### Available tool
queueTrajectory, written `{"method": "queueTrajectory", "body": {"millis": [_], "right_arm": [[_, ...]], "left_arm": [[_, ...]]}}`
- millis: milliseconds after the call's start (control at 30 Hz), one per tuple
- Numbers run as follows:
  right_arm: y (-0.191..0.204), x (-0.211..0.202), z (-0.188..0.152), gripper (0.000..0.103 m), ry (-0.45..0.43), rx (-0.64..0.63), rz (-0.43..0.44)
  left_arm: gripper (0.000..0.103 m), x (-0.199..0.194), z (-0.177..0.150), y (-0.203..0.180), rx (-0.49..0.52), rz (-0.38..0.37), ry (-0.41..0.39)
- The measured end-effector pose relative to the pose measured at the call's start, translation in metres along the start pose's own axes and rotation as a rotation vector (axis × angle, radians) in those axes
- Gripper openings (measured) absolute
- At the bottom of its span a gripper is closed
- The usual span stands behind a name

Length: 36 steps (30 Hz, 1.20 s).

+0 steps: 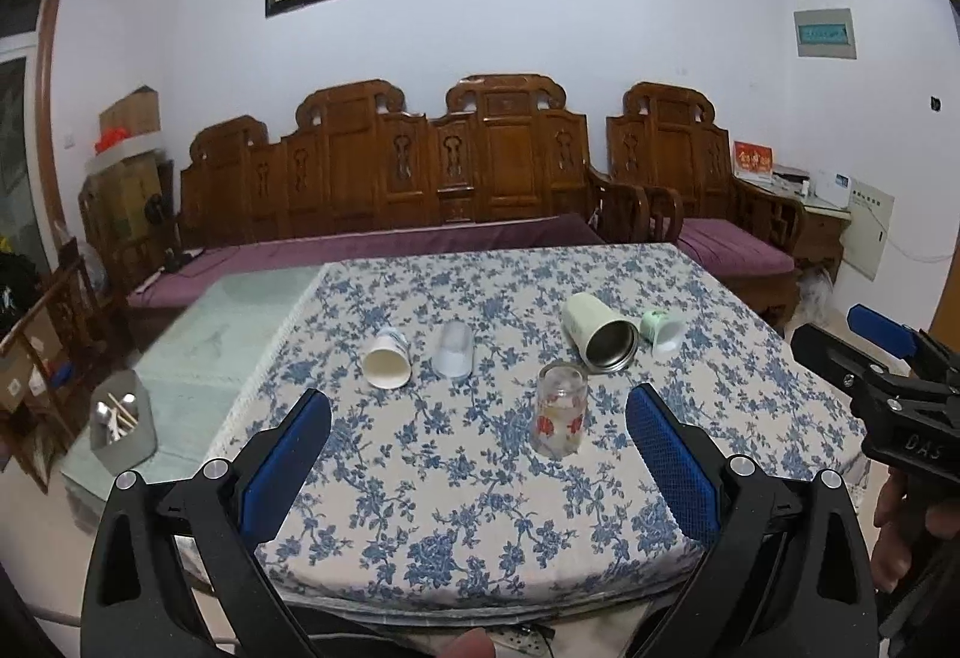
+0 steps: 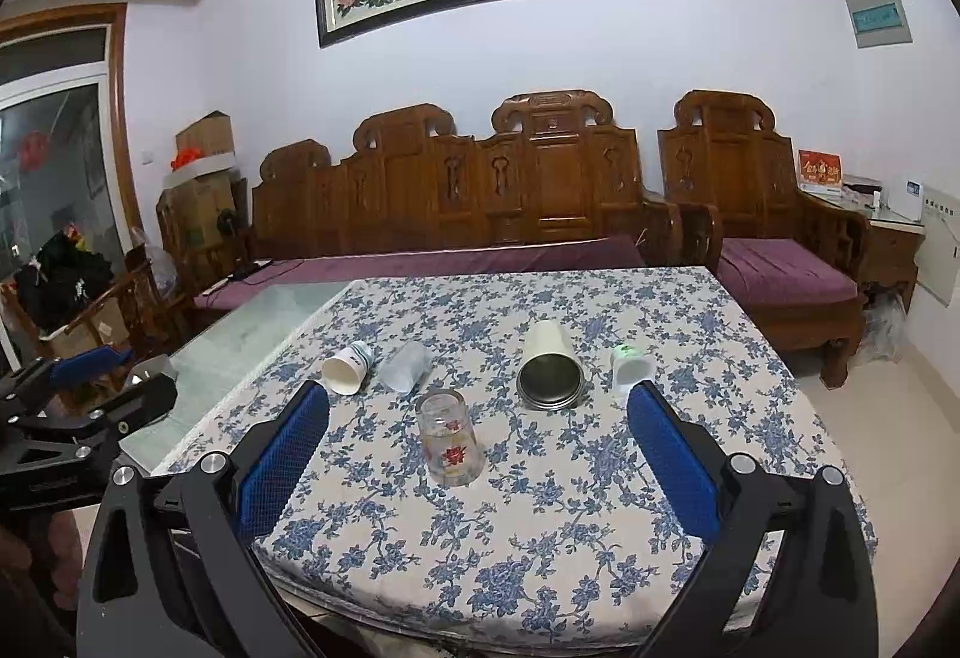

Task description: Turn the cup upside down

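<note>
A clear glass cup with red flowers (image 1: 561, 411) (image 2: 450, 439) stands on the blue floral tablecloth (image 1: 456, 508) (image 2: 540, 538), wider end down, so it looks inverted. Behind it lie on their sides a white paper cup (image 1: 388, 360) (image 2: 347, 367), a clear plastic cup (image 1: 454, 349) (image 2: 407, 365), a cream steel-lined tumbler (image 1: 599, 332) (image 2: 549, 365) and a small green-and-white cup (image 1: 661, 331) (image 2: 630, 367). My left gripper (image 1: 477, 418) is open and empty, near the table's front edge. My right gripper (image 2: 477, 418) is open and empty too; it also shows at the right of the left wrist view (image 1: 882, 352).
A grey holder with utensils (image 1: 123, 427) stands on the bare glass tabletop at the left. A carved wooden sofa with purple cushions (image 1: 384, 190) (image 2: 480, 196) runs behind the table. Boxes and clutter stand at the left.
</note>
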State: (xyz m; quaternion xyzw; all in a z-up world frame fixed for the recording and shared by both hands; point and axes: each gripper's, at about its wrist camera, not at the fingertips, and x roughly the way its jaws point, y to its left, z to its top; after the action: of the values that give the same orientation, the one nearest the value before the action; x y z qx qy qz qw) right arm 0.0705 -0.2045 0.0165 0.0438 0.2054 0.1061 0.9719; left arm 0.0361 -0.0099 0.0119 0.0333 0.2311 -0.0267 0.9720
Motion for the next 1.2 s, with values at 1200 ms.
{"method": "queueTrajectory", "body": {"millis": [1200], "right_arm": [[0.012, -0.005, -0.001, 0.1, -0.011, -0.013, 0.017]], "left_arm": [[0.095, -0.005, -0.004, 0.002, -0.027, -0.004, -0.013]]}}
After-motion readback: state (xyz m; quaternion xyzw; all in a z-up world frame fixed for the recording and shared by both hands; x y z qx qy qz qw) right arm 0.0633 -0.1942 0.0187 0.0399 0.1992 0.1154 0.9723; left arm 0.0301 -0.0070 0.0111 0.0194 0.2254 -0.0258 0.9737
